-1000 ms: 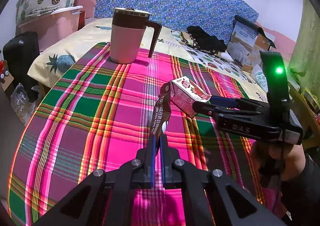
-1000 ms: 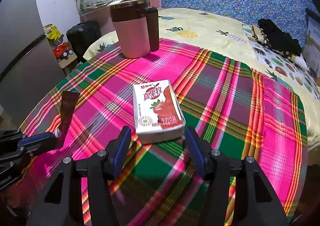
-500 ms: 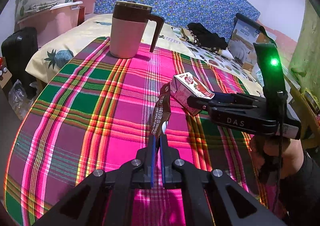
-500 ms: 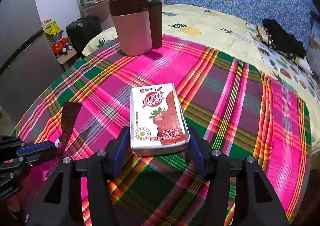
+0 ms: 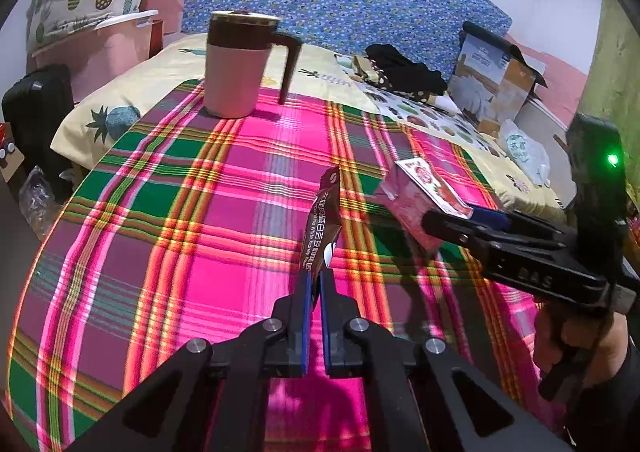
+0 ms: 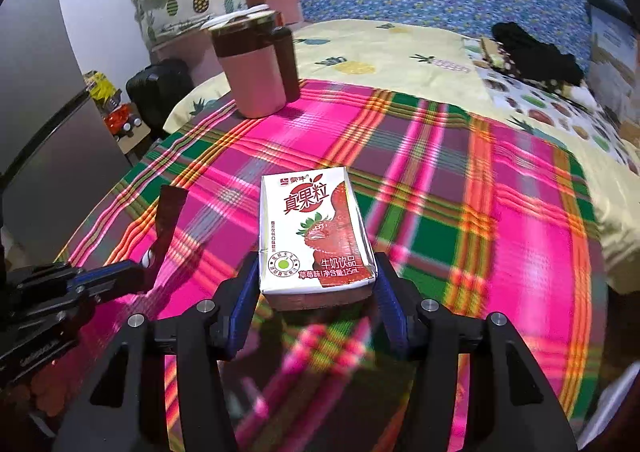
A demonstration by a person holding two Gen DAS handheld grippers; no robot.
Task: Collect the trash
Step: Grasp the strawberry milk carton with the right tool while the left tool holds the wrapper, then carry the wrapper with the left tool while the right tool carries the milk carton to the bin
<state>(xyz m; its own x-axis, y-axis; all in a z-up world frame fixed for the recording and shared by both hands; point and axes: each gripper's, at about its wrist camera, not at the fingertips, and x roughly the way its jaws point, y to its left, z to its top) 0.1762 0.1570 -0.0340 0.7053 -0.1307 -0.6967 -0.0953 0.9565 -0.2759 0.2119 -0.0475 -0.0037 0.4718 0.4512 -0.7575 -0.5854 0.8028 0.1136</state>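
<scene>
My left gripper (image 5: 313, 284) is shut on a brown snack wrapper (image 5: 323, 228) that stands up from its fingertips above the plaid tablecloth (image 5: 224, 188). My right gripper (image 6: 314, 284) is shut on a white and red strawberry milk carton (image 6: 312, 232) and holds it lifted off the cloth. In the left wrist view the carton (image 5: 420, 200) shows at the right, clamped in the right gripper (image 5: 444, 224). In the right wrist view the wrapper (image 6: 168, 220) and the left gripper (image 6: 136, 276) show at the left.
A pink mug with a brown lid and handle (image 5: 240, 68) stands at the table's far edge. Behind is a bed with black clothes (image 5: 404, 68) and a cardboard box (image 5: 496, 76). A black suitcase (image 5: 32, 112) stands at the left.
My right gripper closed on the milk carton and lifted it off the cloth. My left gripper kept its hold on the wrapper and moved slightly.
</scene>
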